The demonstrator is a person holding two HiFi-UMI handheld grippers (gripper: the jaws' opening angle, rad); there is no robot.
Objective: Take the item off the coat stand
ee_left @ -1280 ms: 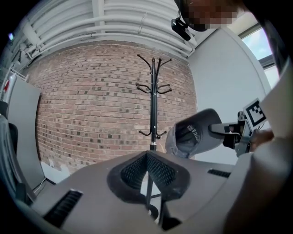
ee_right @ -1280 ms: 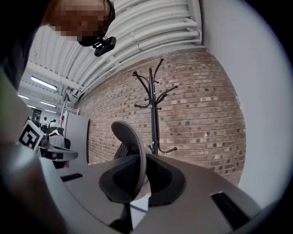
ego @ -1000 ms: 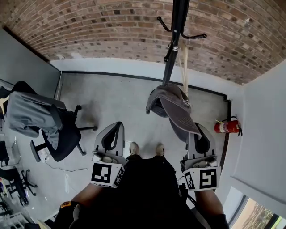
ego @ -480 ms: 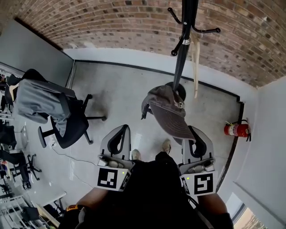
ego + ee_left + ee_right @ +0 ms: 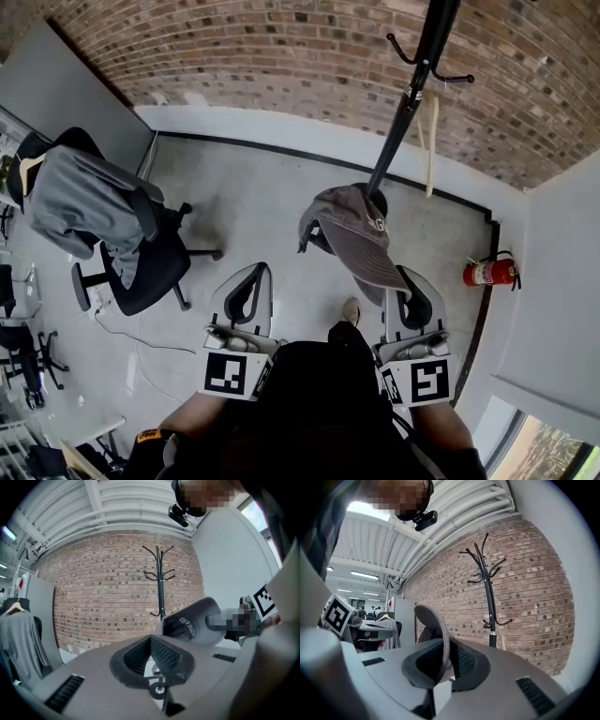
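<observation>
A grey baseball cap (image 5: pixel 352 230) hangs clear of the black coat stand (image 5: pixel 412 94), held by its brim in my right gripper (image 5: pixel 410 281), which is shut on it. In the right gripper view the brim (image 5: pixel 436 634) runs edge-on between the jaws, with the stand (image 5: pixel 487 588) off behind by the brick wall. My left gripper (image 5: pixel 246 279) is level with the right one, shut and holding nothing. In the left gripper view, beyond the closed jaws of the left gripper (image 5: pixel 151 641), the cap (image 5: pixel 192 623) shows in front of the stand (image 5: pixel 161 583).
A cream strap (image 5: pixel 429 141) dangles from a hook of the stand. A black office chair with a grey jacket (image 5: pixel 103 220) stands at the left. A red fire extinguisher (image 5: pixel 483 272) sits by the white wall at the right. A brick wall (image 5: pixel 262 66) runs behind.
The cap has stayed in the right gripper while both grippers and the view have drawn back from the stand, which now sits farther up and to the right.
</observation>
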